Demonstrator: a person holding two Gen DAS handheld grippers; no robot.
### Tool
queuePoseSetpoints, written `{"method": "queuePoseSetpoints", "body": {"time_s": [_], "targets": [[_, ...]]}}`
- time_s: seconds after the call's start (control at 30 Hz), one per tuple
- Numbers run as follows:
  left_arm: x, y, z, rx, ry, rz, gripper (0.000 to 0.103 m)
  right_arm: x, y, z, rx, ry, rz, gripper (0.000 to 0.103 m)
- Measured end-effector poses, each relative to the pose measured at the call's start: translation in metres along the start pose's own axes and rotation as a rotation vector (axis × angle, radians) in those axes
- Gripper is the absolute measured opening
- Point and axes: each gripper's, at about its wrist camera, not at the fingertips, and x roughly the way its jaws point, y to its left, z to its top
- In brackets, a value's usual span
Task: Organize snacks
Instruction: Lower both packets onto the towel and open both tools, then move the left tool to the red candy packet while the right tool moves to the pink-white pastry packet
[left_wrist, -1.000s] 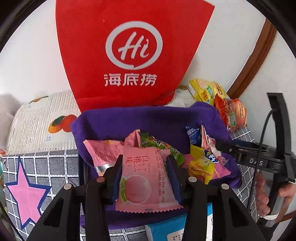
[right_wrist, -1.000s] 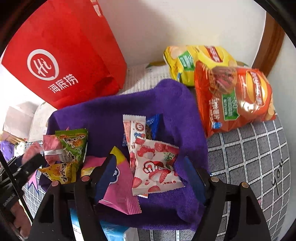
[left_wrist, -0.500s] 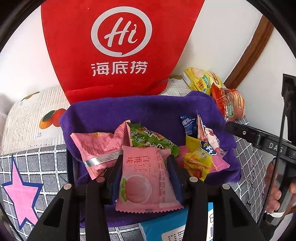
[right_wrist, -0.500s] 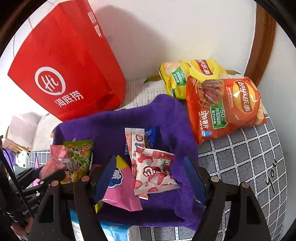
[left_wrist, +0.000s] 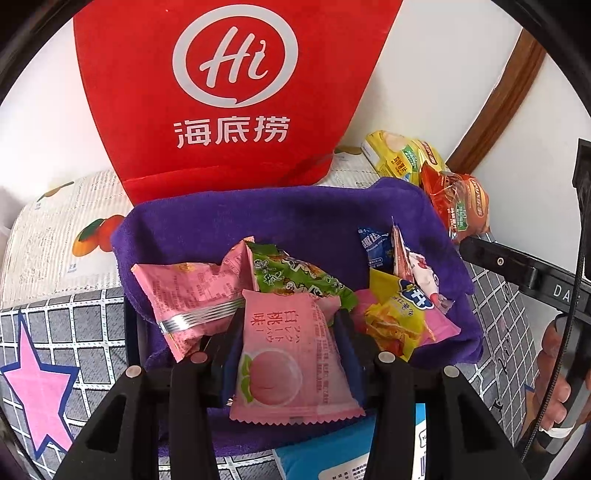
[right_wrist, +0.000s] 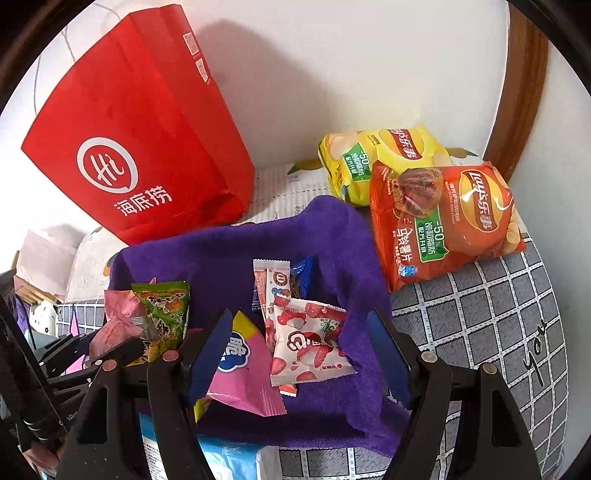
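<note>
We have lifted our right gripper (right_wrist: 295, 350) slightly; its jaws gape empty above the strawberry packet (right_wrist: 308, 345). Our left gripper (left_wrist: 286, 345) clamps the peach packet (left_wrist: 291, 354) over the purple basket (left_wrist: 295, 218), before the red bag (left_wrist: 221, 92).

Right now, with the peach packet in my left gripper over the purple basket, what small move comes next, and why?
Probably open the left gripper and let the peach packet drop. Its pads pinch the packet directly above the purple-lined basket, where other snack packets already lie. The right gripper hangs open and empty beside it.
</note>
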Motion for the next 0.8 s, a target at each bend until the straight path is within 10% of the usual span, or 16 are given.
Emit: {"method": "queuePoseSetpoints", "body": {"time_s": [0.8], "targets": [[-0.035, -0.007, 0.002, 0.013, -0.106, 0.005, 0.062, -0.032, 0.028, -0.007, -0.081, -0.082, -0.018, 0.075]]}}
